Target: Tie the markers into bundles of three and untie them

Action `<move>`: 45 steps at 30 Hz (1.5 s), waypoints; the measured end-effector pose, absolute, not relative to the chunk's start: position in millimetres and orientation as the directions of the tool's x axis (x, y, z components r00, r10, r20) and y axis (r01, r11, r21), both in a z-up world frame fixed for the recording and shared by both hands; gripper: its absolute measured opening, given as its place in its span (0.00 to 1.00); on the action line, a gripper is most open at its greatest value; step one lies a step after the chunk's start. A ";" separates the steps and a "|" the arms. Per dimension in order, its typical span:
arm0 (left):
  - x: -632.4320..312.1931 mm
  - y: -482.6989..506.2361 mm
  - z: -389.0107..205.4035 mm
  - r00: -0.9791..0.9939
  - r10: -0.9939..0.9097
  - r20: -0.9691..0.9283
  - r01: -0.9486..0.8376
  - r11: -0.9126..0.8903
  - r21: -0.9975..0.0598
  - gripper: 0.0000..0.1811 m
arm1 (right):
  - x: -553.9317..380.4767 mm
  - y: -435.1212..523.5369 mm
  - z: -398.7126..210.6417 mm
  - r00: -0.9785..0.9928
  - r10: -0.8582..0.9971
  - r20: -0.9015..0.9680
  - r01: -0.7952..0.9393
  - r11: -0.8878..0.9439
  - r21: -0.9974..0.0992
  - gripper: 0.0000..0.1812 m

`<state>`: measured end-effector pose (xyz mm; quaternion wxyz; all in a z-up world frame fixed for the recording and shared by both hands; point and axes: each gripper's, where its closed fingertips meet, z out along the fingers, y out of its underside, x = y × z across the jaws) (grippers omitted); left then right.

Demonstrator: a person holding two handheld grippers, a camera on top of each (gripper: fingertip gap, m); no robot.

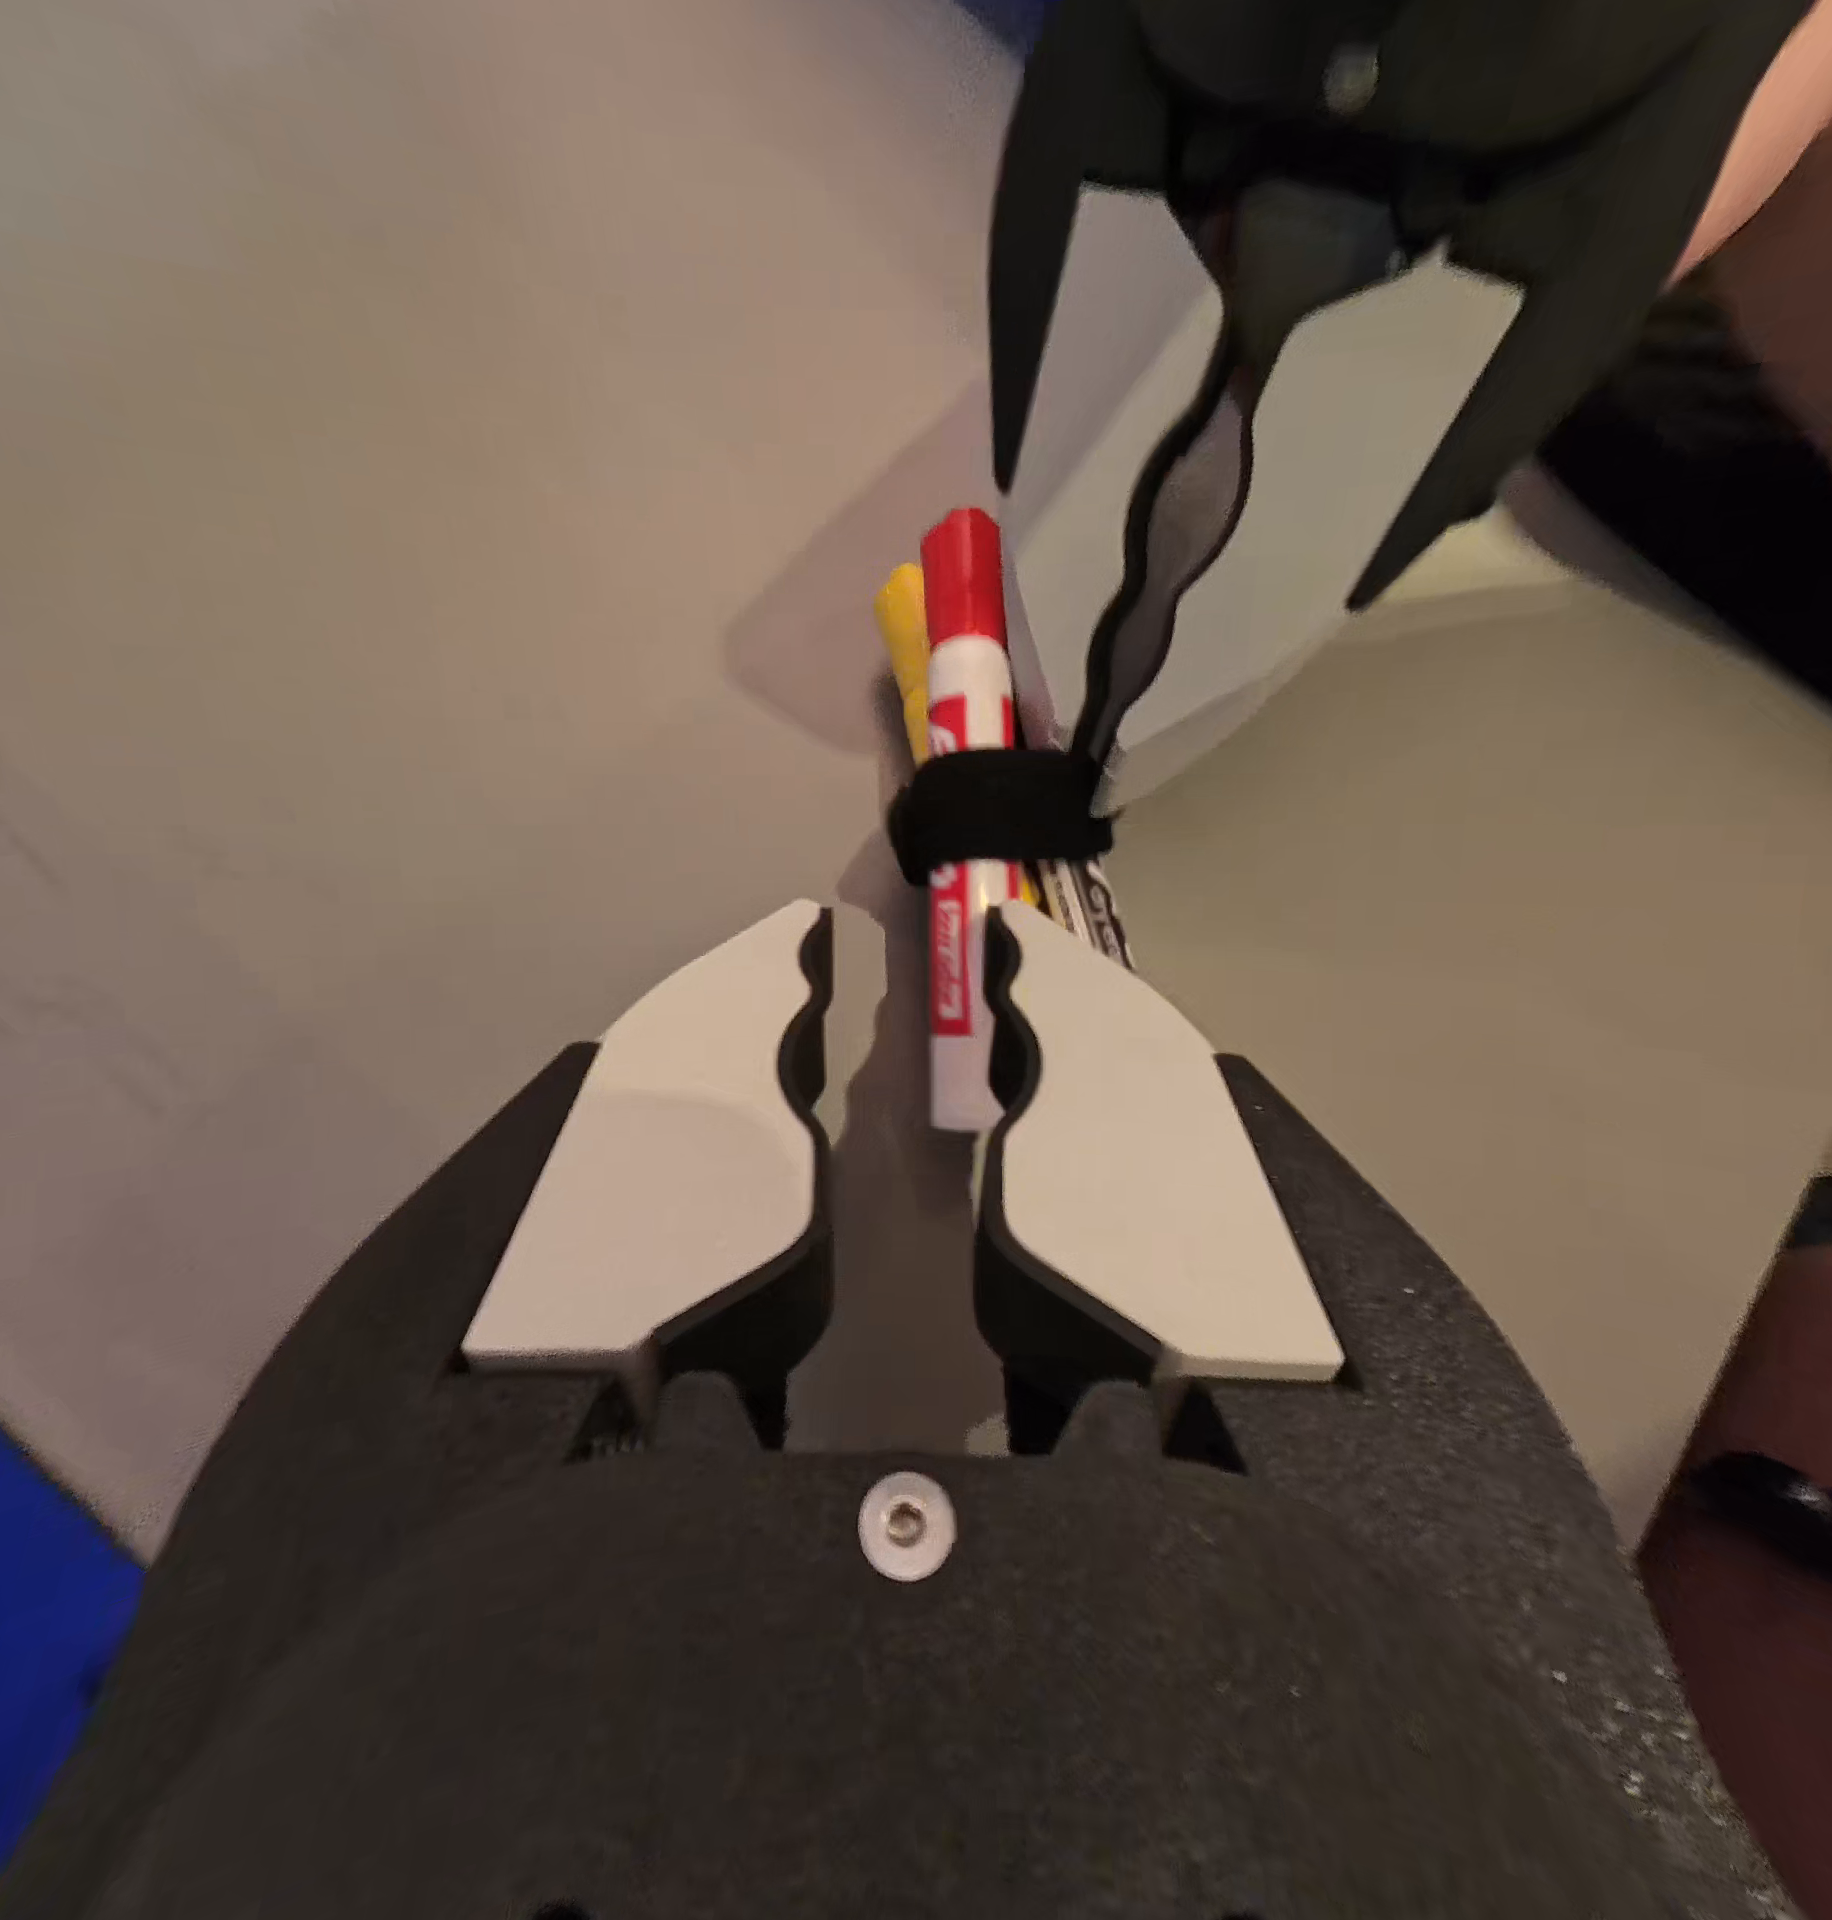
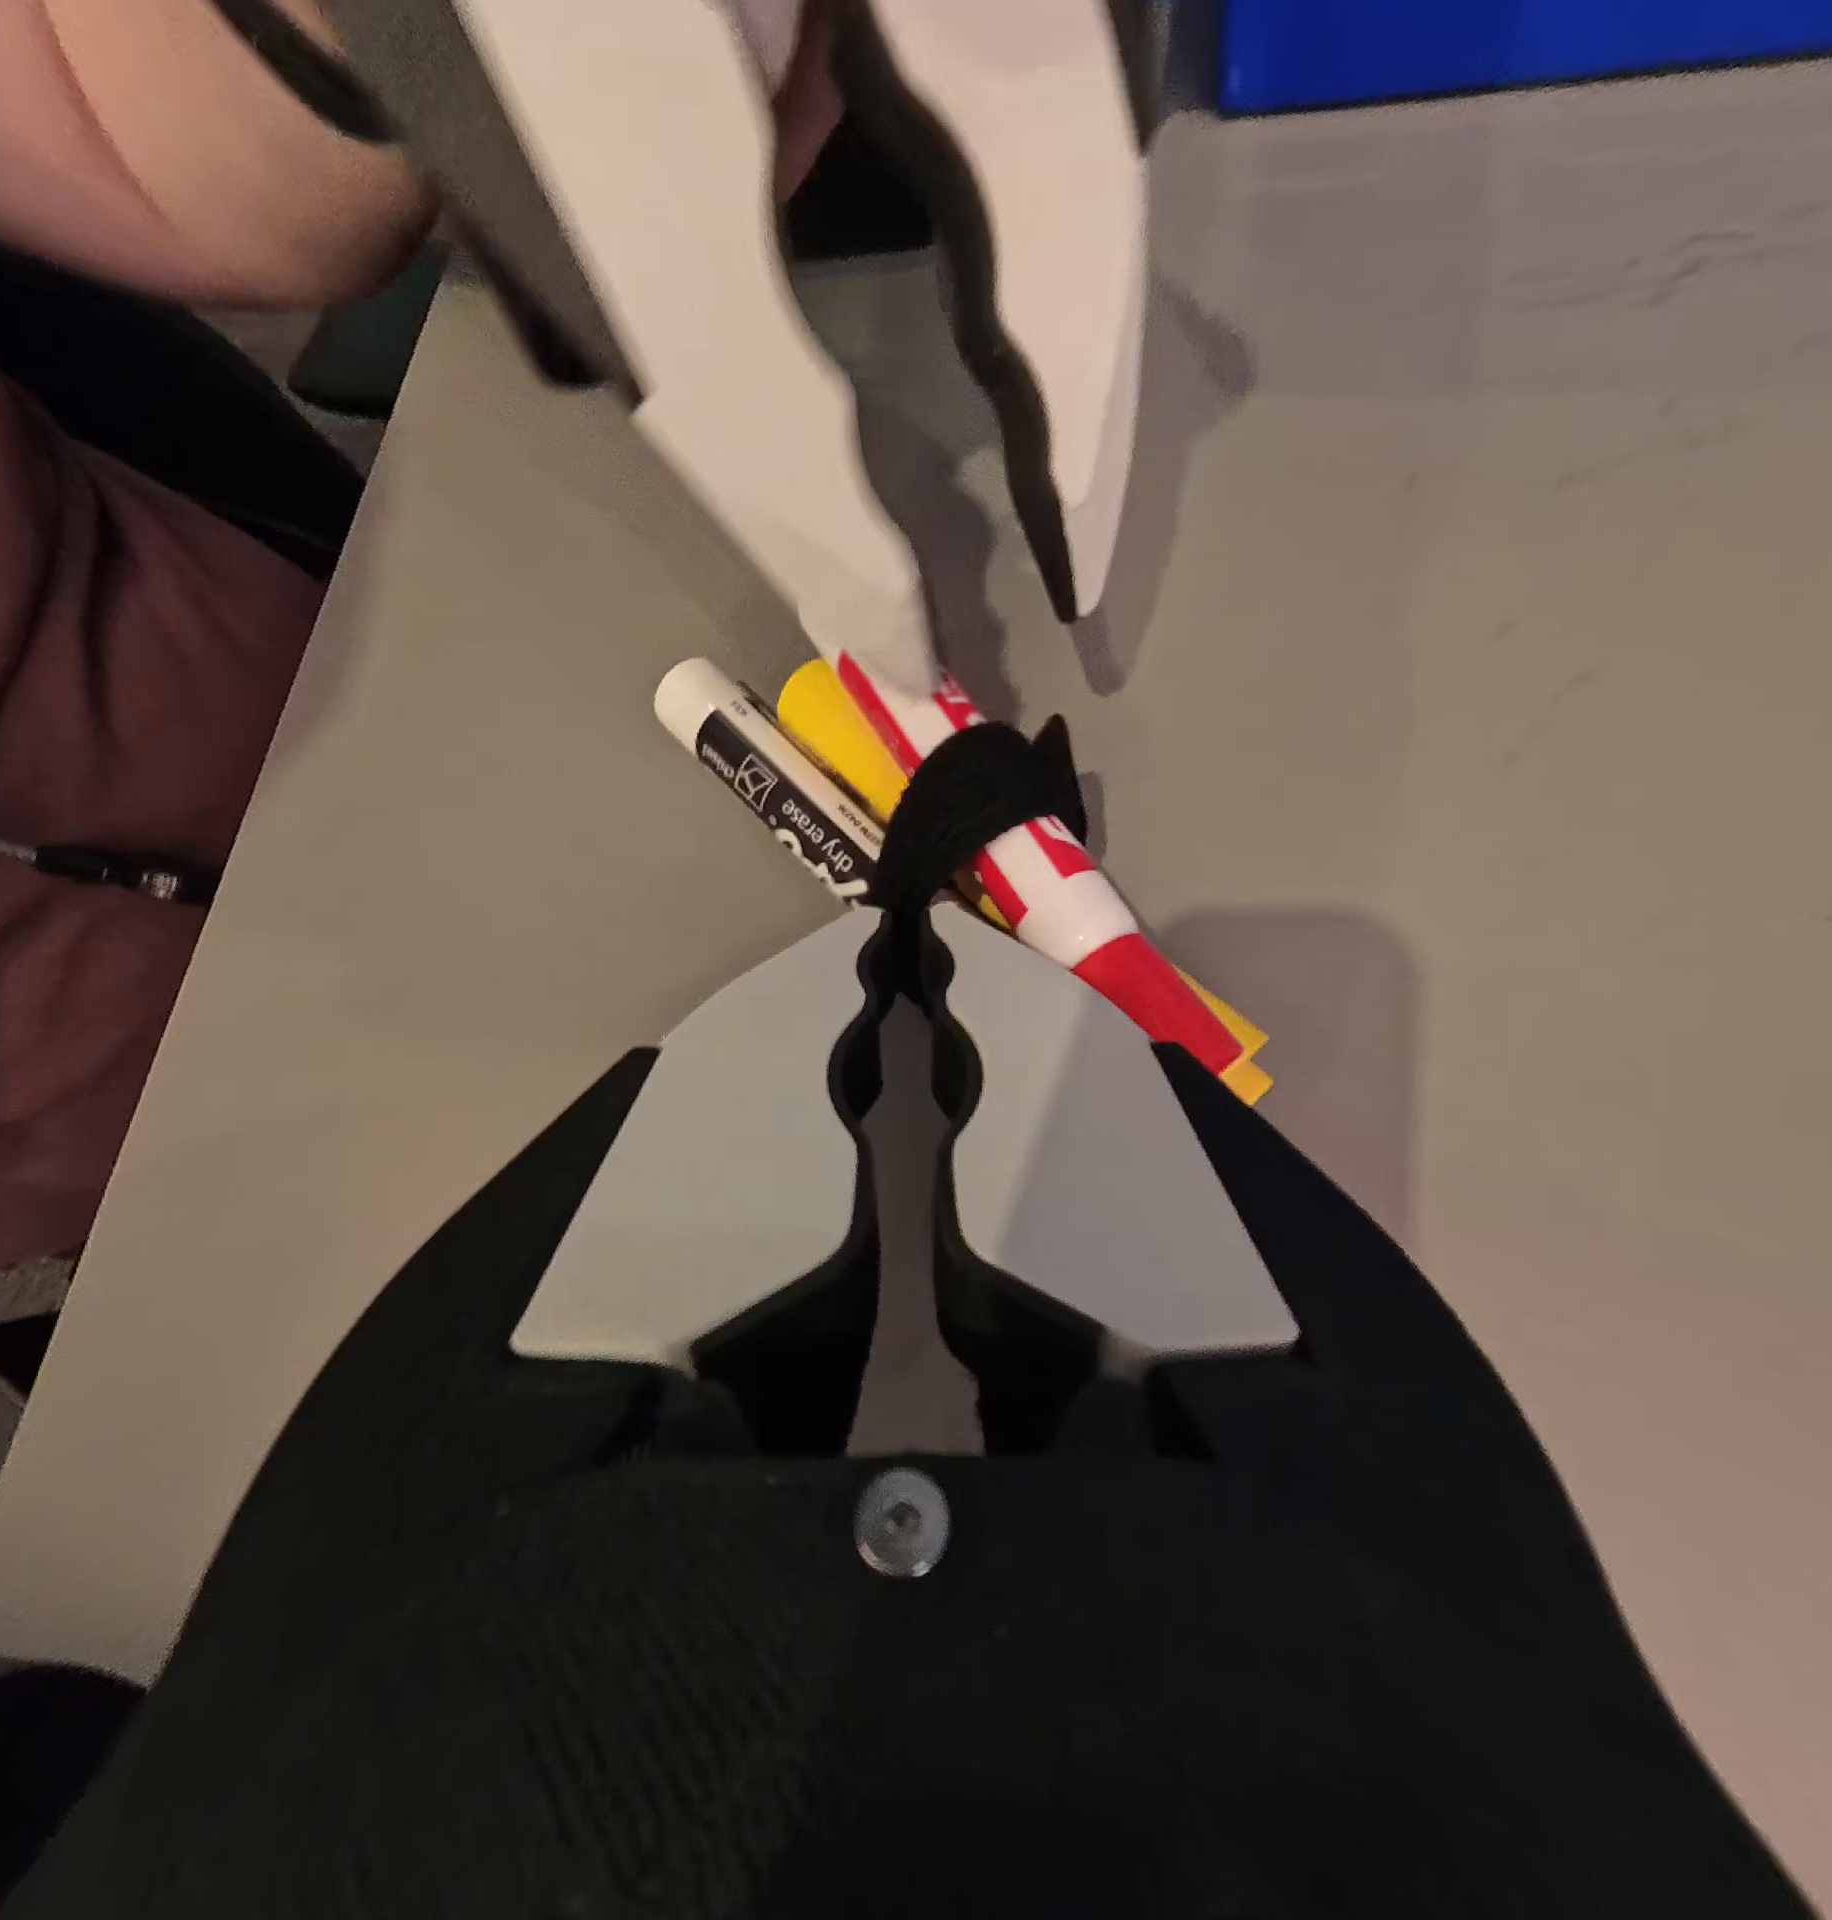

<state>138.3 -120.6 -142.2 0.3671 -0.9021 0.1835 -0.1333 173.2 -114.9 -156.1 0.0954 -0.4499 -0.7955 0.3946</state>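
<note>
A red marker (image 1: pixel 962 665), a yellow marker (image 1: pixel 899 634) and a black-and-white marker (image 1: pixel 1099 920) lie bundled on the grey table (image 1: pixel 372 520), wrapped by a black strap (image 1: pixel 995 816). My left gripper (image 1: pixel 912 920) has white fingers and is open, its tips over the bundle's near end. In the right wrist view its left finger (image 2: pixel 870 613) rests on the red marker (image 2: pixel 1057 894). My black right gripper (image 2: pixel 899 920) is shut on the strap (image 2: pixel 969 800) at the side of the bundle. It also shows in the left wrist view (image 1: pixel 1094 769), coming down from above.
A blue object (image 2: pixel 1514 52) stands at the table's far edge and shows in the left wrist view (image 1: pixel 18 1507). The table edge (image 2: pixel 299 831) runs along the left, with a person's dark red sleeve (image 2: pixel 81 727) beyond it. The tips of one gripper are about 5 cm away from the tips of the other.
</note>
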 end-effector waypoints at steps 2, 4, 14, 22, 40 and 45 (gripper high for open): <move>140.5 -113.7 -134.9 0.876 -0.432 0.216 -0.153 -0.672 -0.725 0.06 | 177.4 -116.0 -156.6 -0.607 0.775 -0.175 0.620 0.324 -0.715 0.02; 144.9 -108.0 -130.5 0.833 -0.445 0.328 -0.092 -0.696 -0.712 0.06 | 180.3 -116.7 -157.7 -0.634 0.762 -0.134 0.597 0.371 -0.711 0.02; 159.2 -105.2 -143.5 0.775 -0.515 0.367 -0.189 -0.743 -0.642 0.01 | 184.2 -116.1 -160.3 -0.642 0.757 -0.123 0.596 0.391 -0.701 0.02; 157.2 -107.9 -145.3 0.775 -0.535 0.335 -0.240 -0.740 -0.628 0.00 | 186.2 -112.5 -162.4 -0.640 0.760 -0.114 0.600 0.402 -0.692 0.02; 161.2 -110.3 -138.9 0.793 -0.512 0.330 -0.227 -0.752 -0.619 0.00 | 171.4 -109.5 -130.8 -0.472 0.855 -0.213 0.665 0.187 -0.723 0.15; 161.4 -107.9 -134.0 0.799 -0.487 0.354 -0.177 -0.752 -0.634 0.00 | 163.5 -116.4 -134.9 -0.402 0.885 -0.237 0.722 0.147 -0.676 0.13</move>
